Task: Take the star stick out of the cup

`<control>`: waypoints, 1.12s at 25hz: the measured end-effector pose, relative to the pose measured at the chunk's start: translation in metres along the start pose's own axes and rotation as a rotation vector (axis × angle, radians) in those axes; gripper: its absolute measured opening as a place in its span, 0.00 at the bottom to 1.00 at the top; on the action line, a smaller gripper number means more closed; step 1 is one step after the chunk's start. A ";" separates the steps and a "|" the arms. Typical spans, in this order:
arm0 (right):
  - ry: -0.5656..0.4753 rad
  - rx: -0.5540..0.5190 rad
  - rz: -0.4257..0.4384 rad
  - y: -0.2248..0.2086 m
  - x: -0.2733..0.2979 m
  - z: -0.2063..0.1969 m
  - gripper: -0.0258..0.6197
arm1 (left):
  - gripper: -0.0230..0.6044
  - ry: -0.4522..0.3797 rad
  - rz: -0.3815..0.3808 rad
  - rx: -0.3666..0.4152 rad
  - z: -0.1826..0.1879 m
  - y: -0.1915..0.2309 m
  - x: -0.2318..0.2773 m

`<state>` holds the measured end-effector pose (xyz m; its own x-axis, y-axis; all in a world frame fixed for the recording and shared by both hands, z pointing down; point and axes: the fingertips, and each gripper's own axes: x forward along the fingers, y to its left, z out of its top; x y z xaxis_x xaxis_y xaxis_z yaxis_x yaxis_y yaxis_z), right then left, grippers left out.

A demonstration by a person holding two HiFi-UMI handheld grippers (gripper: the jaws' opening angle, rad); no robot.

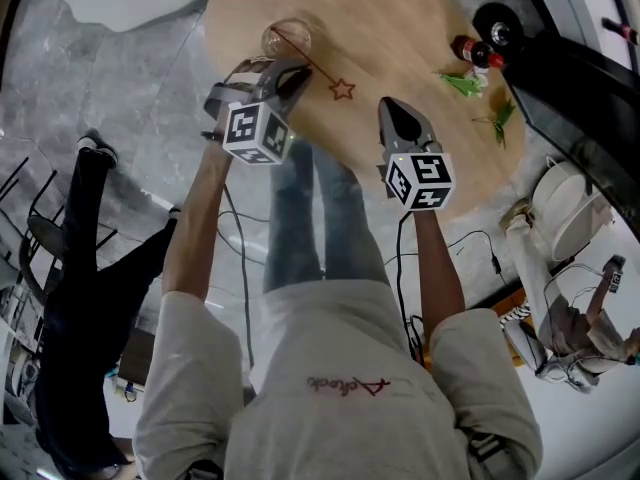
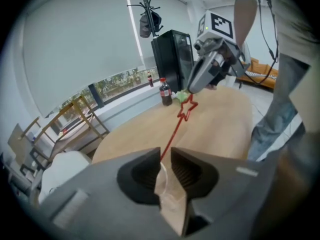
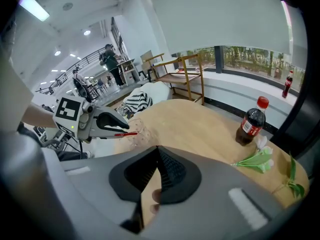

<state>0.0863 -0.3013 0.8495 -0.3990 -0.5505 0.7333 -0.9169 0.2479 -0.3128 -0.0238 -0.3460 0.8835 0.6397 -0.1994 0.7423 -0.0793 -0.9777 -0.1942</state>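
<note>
A thin red star stick [image 1: 318,68] lies slanted above the round wooden table [image 1: 400,28]. Its star [image 1: 343,89] points toward me and its plain end reaches over the clear glass cup [image 1: 287,38]. My left gripper [image 1: 295,76] is shut on the stick. In the left gripper view the stick [image 2: 175,129] runs out from the left gripper [image 2: 165,165] to the star [image 2: 186,107]. My right gripper [image 1: 392,108] hovers to the right over the table edge, shut and holding nothing [image 3: 156,170]. From there I see the cup [image 3: 135,132] just past the left gripper's tip [image 3: 120,129].
A cola bottle [image 1: 478,52] and green paper pieces [image 1: 462,83] sit at the table's far right. A black cabinet [image 2: 172,54] stands behind it. A person in dark clothes [image 1: 90,268] stands at my left. Wooden chairs [image 3: 180,69] line the window.
</note>
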 end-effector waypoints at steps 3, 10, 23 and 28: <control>0.000 0.000 0.003 0.000 0.001 0.000 0.05 | 0.16 0.012 -0.013 0.032 -0.002 -0.002 0.003; 0.006 0.005 0.008 0.000 0.001 -0.001 0.05 | 0.17 0.023 -0.019 0.087 0.004 0.001 0.012; 0.005 0.028 0.006 -0.008 0.000 -0.006 0.05 | 0.08 0.063 -0.003 0.247 0.002 -0.004 0.024; 0.002 0.030 0.009 -0.004 0.001 -0.003 0.05 | 0.04 0.050 0.016 0.263 0.005 0.000 0.020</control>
<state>0.0901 -0.3004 0.8531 -0.4069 -0.5471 0.7316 -0.9133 0.2284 -0.3372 -0.0075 -0.3493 0.8949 0.6010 -0.2244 0.7671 0.1160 -0.9251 -0.3615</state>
